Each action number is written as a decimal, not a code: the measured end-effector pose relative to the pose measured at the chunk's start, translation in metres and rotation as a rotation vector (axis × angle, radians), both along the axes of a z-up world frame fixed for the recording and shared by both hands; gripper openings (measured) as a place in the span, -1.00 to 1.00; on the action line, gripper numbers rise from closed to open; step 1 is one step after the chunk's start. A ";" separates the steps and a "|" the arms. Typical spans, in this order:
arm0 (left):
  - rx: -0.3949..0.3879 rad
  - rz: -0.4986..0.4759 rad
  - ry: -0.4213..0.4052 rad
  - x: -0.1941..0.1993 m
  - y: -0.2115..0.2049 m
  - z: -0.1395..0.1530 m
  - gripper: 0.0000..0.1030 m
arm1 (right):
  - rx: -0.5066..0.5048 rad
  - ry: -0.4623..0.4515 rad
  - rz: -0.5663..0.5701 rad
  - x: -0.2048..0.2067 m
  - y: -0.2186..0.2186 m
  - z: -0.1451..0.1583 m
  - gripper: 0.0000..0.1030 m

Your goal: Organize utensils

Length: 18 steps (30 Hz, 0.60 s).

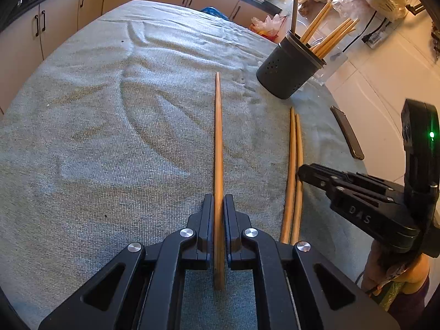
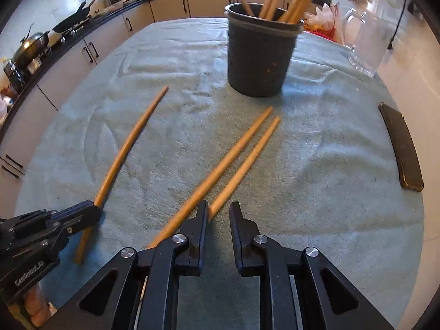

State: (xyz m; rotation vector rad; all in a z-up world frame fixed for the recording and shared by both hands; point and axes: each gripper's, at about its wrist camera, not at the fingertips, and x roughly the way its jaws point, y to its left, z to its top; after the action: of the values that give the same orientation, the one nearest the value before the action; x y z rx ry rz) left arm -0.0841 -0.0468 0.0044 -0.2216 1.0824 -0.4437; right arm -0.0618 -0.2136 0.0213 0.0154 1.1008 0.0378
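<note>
My left gripper (image 1: 219,200) is shut on a long wooden chopstick (image 1: 218,137) that lies on the grey-green cloth and points away from me. In the right wrist view the left gripper (image 2: 93,209) clamps that same chopstick (image 2: 129,143) near its thick end. Two more chopsticks (image 2: 233,151) lie side by side on the cloth. My right gripper (image 2: 219,209) is low over their near ends. The end of the right-hand one sits between its jaws against the left finger, with a gap to the other finger. A dark perforated holder (image 2: 258,60) with several chopsticks stands beyond.
A dark phone-like slab (image 2: 401,148) lies near the table's right edge. A clear glass jug (image 2: 365,35) stands behind the holder to the right. The cloth (image 1: 110,110) covers the whole table. Kitchen cabinets and a stove with pans run along the far and left sides.
</note>
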 end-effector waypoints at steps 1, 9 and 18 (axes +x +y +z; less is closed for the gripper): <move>0.000 0.000 -0.002 -0.001 0.000 0.000 -0.87 | -0.013 0.008 0.001 0.003 0.002 -0.001 -0.67; -0.003 -0.005 0.022 -0.002 0.001 0.000 -0.88 | -0.020 0.038 -0.006 0.006 -0.003 -0.006 -0.75; -0.025 -0.040 0.082 -0.020 0.010 0.012 -0.88 | 0.052 0.114 -0.012 -0.055 -0.060 0.000 -0.35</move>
State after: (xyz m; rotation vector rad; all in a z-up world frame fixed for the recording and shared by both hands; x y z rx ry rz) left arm -0.1044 -0.0370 0.0166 -0.2420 1.1642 -0.4879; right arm -0.1168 -0.2733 0.0211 0.0715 1.2136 0.0558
